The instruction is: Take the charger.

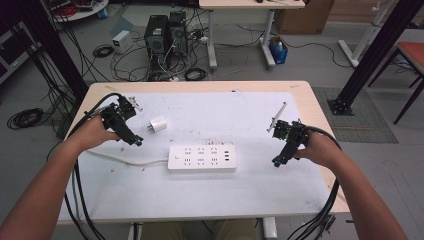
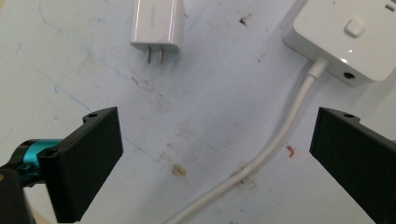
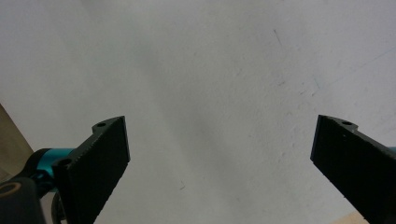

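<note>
Charger point(image 1: 159, 124) loose beside power strip point(image 1: 202, 158)

White charger plug point(image 2: 156, 25) flat beside white power strip point(image 1: 202, 158).

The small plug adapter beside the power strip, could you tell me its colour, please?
White, with two metal prongs; the plug adapter shows best in the left gripper view.

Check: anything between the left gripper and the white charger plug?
Nothing. In the left gripper view, only bare stained mat lies between the open left gripper and the charger plug. The power strip's cable runs off to one side, toward the power strip.
</note>
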Demonstrator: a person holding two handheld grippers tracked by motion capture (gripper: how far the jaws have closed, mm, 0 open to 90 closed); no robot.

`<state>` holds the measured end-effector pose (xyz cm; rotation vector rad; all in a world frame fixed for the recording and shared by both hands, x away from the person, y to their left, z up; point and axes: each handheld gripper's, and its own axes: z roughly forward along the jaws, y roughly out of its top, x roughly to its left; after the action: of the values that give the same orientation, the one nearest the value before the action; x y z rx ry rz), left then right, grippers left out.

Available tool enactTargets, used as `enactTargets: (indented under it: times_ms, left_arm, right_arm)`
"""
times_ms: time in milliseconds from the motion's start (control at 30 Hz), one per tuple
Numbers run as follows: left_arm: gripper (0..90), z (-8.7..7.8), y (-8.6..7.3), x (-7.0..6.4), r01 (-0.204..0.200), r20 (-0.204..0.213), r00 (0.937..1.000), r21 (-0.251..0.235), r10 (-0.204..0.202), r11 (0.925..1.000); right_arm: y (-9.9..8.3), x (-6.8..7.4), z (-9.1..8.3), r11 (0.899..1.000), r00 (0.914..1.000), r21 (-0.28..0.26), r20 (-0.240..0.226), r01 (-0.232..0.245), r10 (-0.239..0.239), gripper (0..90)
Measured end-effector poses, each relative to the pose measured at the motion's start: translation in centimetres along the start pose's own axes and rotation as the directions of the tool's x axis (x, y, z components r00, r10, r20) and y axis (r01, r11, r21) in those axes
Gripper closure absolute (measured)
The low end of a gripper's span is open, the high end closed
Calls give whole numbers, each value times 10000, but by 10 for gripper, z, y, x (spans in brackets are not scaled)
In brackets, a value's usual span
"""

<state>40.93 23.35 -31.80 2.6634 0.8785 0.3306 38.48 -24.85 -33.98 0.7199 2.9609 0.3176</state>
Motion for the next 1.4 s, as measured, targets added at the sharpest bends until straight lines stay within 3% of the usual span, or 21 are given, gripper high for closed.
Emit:
enactTargets:
  times_ms: [167, 333, 433, 500, 600, 867, 1033, 1233, 1400]
  left_arm:
    - [25, 1, 6, 6, 401, -116, 9991, -589, -409, 9975]
    - [25, 10, 13, 9, 441, -114, 9989, -836, -452, 9955]
    - [25, 20, 19, 13, 296, -176, 9994, -756, -310, 9967]
    - [28, 27, 22, 17, 237, 58, 9997, -637, -234, 9977]
    - [28, 39, 27, 20, 13, -47, 10000, -672, -16, 9977]
    - [28, 72, 38, 31, -142, 44, 9999, -585, 144, 9982]
    - [28, 86, 45, 40, -147, 114, 9998, -301, 150, 9994]
    - [28, 103, 51, 50, -37, 539, 9985, -175, 46, 9998]
    - [28, 119, 51, 54, 39, 230, 9997, 278, -46, 9996]
  right_arm:
    - [0, -1, -1, 9999, 9999, -44, -36, -111, 111, 38]
    - [1, 2, -1, 10000, 10000, -27, 1, -51, 51, 38]
    - [1, 2, -1, 10000, 10000, -32, -10, -47, 47, 38]
    - [1, 1, 0, 9999, 10000, -40, -24, -96, 96, 38]
    - [1, 0, -1, 9999, 9999, -22, -59, -128, 128, 38]
    - [0, -1, -2, 9998, 9998, -74, -89, -183, 183, 38]
    - [-1, -2, -3, 9995, 9995, -111, -84, -309, 308, 38]
    - [-2, -3, -2, 9993, 9992, -34, -65, -386, 385, 38]
    - [-1, 0, -3, 9994, 9995, -101, -40, -317, 317, 38]
